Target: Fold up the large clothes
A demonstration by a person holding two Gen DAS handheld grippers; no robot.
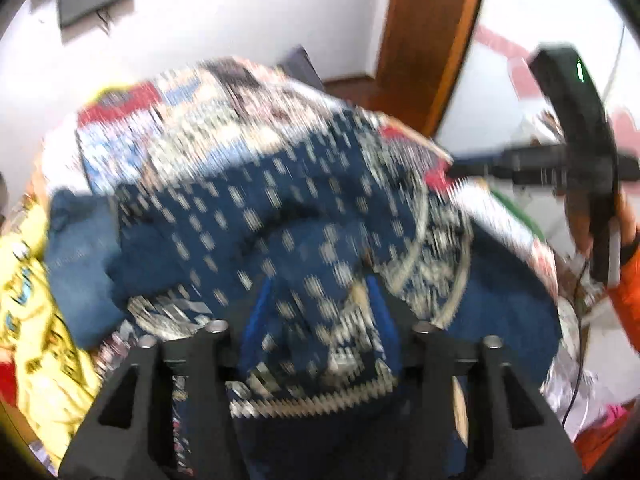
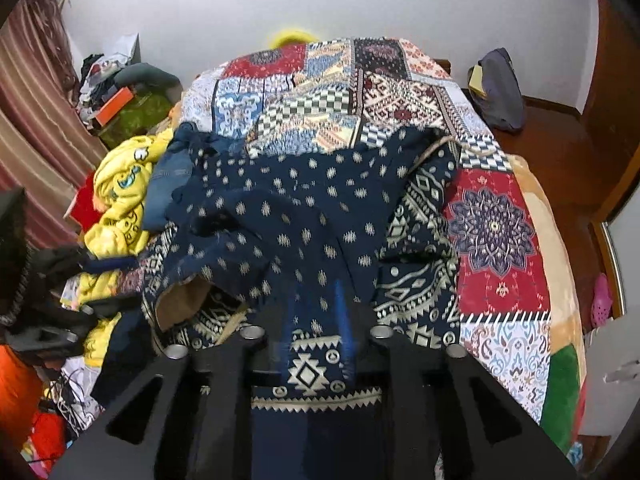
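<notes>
A large navy garment (image 2: pixel 304 216) with white dots and a geometric border lies bunched on the patchwork bedspread (image 2: pixel 496 216). My right gripper (image 2: pixel 316 320) is shut on its patterned hem, with cloth draped over the blue fingers (image 2: pixel 344 320). In the blurred left wrist view the same garment (image 1: pixel 280 216) fills the middle, and my left gripper (image 1: pixel 316 312) is shut on a fold of it near the hem. The right gripper's body (image 1: pixel 580 152) shows at the right edge of that view. The left gripper's body (image 2: pixel 44 320) shows at the left of the right wrist view.
A yellow printed garment (image 2: pixel 120 196) and a blue denim piece (image 2: pixel 168 176) lie at the bed's left side. Clutter and a curtain (image 2: pixel 36 112) stand at left. A dark bag (image 2: pixel 500 88) sits on the wooden floor at the back right. A brown door (image 1: pixel 432 36) stands beyond the bed.
</notes>
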